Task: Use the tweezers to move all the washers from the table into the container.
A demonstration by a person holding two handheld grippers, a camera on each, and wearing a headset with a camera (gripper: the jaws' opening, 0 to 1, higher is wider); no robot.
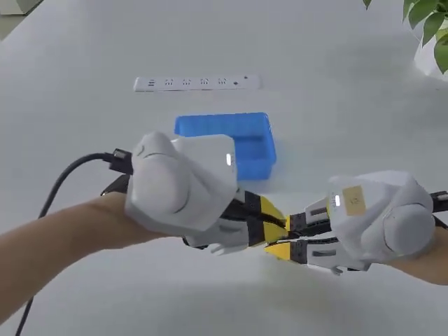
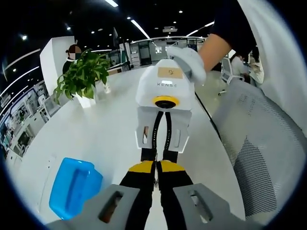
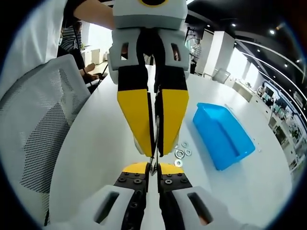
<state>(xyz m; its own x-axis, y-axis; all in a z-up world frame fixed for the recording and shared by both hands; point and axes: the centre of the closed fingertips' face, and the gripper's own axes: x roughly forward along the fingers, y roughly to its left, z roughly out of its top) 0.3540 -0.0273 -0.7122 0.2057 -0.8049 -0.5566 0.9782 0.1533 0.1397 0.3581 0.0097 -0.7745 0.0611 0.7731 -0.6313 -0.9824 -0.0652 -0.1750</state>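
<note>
Stretching wide and pale under both hands, the white table (image 1: 336,112) carries everything. Both gripper views open onto a large hall with dark ceilings and rows of ceiling lights. A grey mesh chair (image 2: 259,148) stands at the table's near edge, and a person's bare arm reaches in above it.

The blue container (image 1: 234,143) sits out in the middle of the table. A white power strip (image 1: 197,83) lies beyond it toward the far edge. A leafy plant (image 2: 81,76) in a white pot stands at the table's right edge.

The left gripper (image 2: 156,168) and the right gripper (image 3: 149,168) face each other nose to nose, just in front of the container. In the head view their white housings hide the spot where the yellow tips meet. The left gripper's jaws are drawn almost together, with only a thin dark slit between the yellow pads (image 3: 136,115). The right gripper's jaws are likewise pressed close. The tweezers (image 3: 152,166) show as a slim metal sliver running from the left jaws into the right ones, pinched by both.

The right gripper view brings out a few washers (image 3: 181,153). They lie in a loose cluster on the bare table, between the jaw tips and the container, near its short end.
</note>
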